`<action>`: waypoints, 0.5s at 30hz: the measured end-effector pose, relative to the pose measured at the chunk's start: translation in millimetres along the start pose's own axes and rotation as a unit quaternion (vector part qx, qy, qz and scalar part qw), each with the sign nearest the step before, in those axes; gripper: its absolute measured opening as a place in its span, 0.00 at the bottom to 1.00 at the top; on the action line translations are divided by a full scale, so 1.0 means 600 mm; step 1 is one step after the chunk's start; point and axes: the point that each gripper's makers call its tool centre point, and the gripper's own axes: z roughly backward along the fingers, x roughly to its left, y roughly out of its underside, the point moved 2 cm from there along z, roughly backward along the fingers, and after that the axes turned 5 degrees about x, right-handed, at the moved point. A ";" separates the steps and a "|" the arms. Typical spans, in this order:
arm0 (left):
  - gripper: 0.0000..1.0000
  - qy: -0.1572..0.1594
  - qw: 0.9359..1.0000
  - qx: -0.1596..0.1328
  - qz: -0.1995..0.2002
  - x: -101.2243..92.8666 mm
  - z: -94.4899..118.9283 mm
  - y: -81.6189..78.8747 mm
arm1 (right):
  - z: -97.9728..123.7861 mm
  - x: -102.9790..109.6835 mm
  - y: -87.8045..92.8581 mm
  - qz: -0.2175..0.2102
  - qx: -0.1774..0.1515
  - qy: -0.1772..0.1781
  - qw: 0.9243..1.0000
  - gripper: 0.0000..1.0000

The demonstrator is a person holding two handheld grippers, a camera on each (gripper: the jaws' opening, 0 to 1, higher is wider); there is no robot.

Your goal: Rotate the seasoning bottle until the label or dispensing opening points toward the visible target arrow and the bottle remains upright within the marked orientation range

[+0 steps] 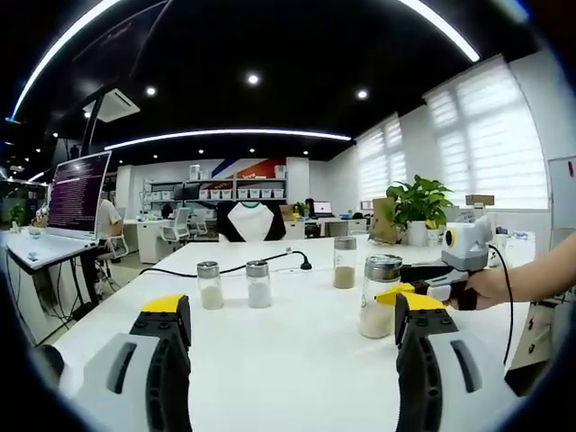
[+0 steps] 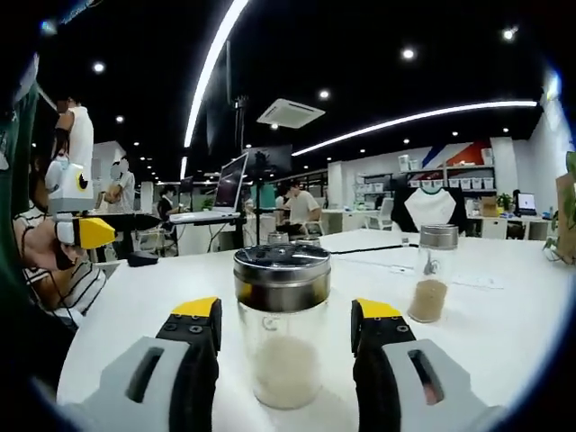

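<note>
Right gripper view: right gripper (image 2: 283,346) level, jaws apart astride the upright seasoning bottle (image 2: 282,324) — left gripper (image 1: 292,337) gapes, empty.

White table (image 1: 297,360) with four shaker bottles (image 1: 379,295), black cable (image 1: 270,261)

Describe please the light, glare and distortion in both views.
Left gripper view: bright window blinds wash out, ceiling light strips curve from fisheye. Right gripper view: the bottle between the right claw is sharp, its metal lid reflects; background slightly soft.

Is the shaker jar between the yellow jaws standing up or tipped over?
Standing up. The seasoning bottle sits straight on the white table, metal lid on top, powder settled at its bottom.
</note>
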 end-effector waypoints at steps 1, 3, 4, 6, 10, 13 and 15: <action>0.99 -0.001 1.000 0.000 0.001 0.001 0.000 0.000 | 0.003 -0.001 -0.006 0.019 -0.011 0.017 1.000 0.59; 0.99 -0.001 1.000 -0.001 0.002 0.002 0.001 0.000 | 0.005 0.002 -0.009 0.015 -0.014 0.036 0.999 0.60; 0.99 -0.001 1.000 -0.001 0.001 0.003 0.002 0.000 | 0.006 0.002 -0.010 0.015 -0.015 0.041 0.999 0.60; 0.99 -0.006 1.000 0.000 -0.011 0.007 0.002 0.001 | 0.008 0.005 -0.014 0.007 -0.029 0.065 0.997 0.60; 1.00 -0.009 1.000 -0.002 -0.003 0.011 0.004 0.002 | 0.007 0.012 -0.013 0.010 -0.031 0.105 0.994 0.61; 0.99 -0.019 1.000 -0.003 -0.016 0.016 0.006 0.002 | 0.003 0.012 -0.010 -0.016 -0.035 0.130 0.991 0.60; 0.99 -0.017 1.000 -0.008 -0.009 0.016 0.008 0.000 | 0.001 0.009 -0.005 -0.006 -0.029 0.147 0.989 0.58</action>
